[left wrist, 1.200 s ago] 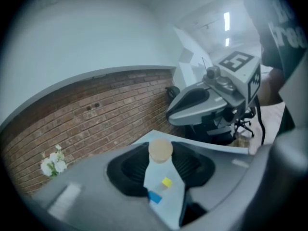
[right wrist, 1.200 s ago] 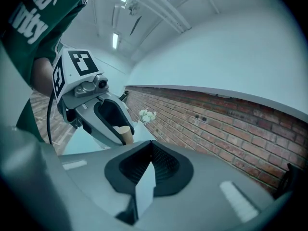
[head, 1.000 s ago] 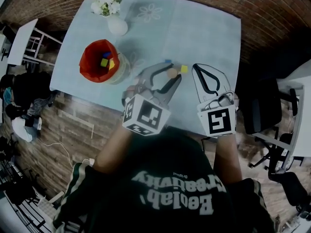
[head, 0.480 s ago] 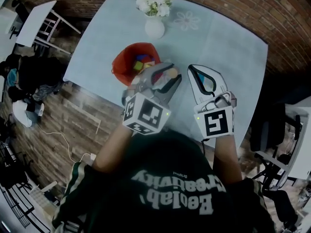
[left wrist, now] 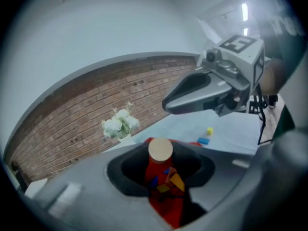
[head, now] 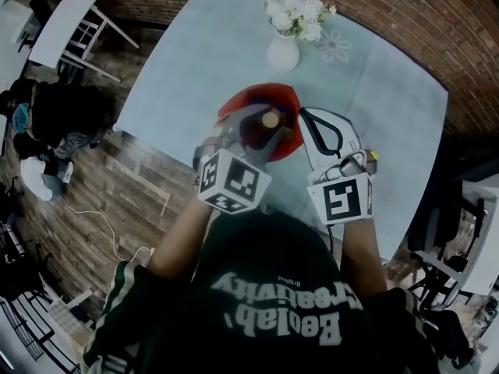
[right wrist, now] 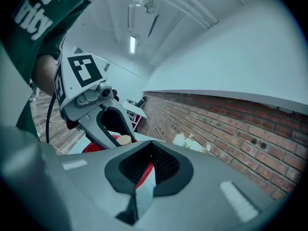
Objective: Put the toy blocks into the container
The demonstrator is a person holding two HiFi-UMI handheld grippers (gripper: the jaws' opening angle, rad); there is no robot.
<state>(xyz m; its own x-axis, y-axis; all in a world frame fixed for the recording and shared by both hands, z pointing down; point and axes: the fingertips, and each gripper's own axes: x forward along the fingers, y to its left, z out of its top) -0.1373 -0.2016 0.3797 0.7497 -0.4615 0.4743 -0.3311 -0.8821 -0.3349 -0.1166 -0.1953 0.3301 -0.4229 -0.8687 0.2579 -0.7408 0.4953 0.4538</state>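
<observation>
My left gripper (head: pixel 263 118) is shut on a round tan wooden block (head: pixel 270 119) and hangs over the red container (head: pixel 281 98). In the left gripper view the tan block (left wrist: pixel 160 149) sits between the jaws, and the red container (left wrist: pixel 166 208) below holds several coloured blocks (left wrist: pixel 169 181). A blue block (left wrist: pixel 203 140) and a yellow block (left wrist: pixel 210 131) lie on the table farther right. My right gripper (head: pixel 306 115) is shut and empty, just right of the container. The right gripper view shows its closed jaws (right wrist: pixel 150 150) and the left gripper (right wrist: pixel 118 129) with the block (right wrist: pixel 124 139).
A white vase of white flowers (head: pixel 284 49) stands just behind the container on the pale blue table (head: pixel 195 61). The table's near edge runs under my grippers. A brick wall (left wrist: pixel 96 105) lies beyond, and black chairs (head: pixel 437 224) stand at the right.
Both grippers have travelled left across the table, from beside the loose blocks to the red container. The tan block stays in the left gripper's jaws, now above the container's mouth.
</observation>
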